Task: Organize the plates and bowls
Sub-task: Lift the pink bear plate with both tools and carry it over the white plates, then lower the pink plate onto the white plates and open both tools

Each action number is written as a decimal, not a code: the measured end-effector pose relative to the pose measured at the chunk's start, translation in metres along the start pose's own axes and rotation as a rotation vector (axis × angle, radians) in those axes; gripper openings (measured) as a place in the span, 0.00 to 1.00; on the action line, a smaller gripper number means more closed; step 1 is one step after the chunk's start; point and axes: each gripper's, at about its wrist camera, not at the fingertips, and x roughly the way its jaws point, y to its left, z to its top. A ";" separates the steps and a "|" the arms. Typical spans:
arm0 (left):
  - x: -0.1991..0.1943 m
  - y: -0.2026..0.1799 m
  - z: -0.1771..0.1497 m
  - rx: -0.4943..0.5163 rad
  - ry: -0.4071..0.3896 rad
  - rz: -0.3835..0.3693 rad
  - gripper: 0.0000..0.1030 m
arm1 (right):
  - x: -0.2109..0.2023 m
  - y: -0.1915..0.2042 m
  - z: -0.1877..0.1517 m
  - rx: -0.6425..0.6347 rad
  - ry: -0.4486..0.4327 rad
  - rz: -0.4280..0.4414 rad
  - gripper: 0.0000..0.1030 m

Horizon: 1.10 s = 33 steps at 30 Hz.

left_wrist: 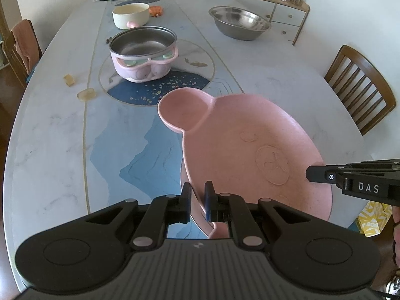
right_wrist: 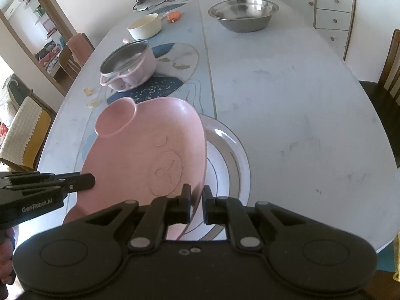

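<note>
A pink plate shaped like a bear's head (left_wrist: 250,137) (right_wrist: 150,145), with a round ear compartment, hangs tilted over the table. My left gripper (left_wrist: 198,195) is shut on its left rim. My right gripper (right_wrist: 197,197) is shut on its right rim, and its fingers also show from the side (left_wrist: 325,175) in the left wrist view. My left gripper's fingers (right_wrist: 75,181) reach in from the left edge of the right wrist view. Under the pink plate lies a white plate with a grey band (right_wrist: 230,165), partly hidden.
Further along the table (left_wrist: 287,80) stand a pink pot (left_wrist: 143,55) (right_wrist: 127,67), a cream bowl (left_wrist: 130,15) (right_wrist: 145,26) and a steel bowl (left_wrist: 240,22) (right_wrist: 243,13). Two small yellowish bits (left_wrist: 86,93) lie left. Chairs (left_wrist: 362,90) stand at both sides, a drawer cabinet (right_wrist: 332,17) at the back.
</note>
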 end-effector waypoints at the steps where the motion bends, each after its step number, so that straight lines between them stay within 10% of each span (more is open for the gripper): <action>1: 0.002 -0.001 -0.001 0.006 -0.004 0.003 0.09 | 0.001 -0.001 -0.001 0.001 -0.004 0.002 0.09; 33: 0.017 0.004 -0.001 0.033 0.017 -0.013 0.09 | 0.024 0.000 -0.004 -0.053 0.087 -0.020 0.23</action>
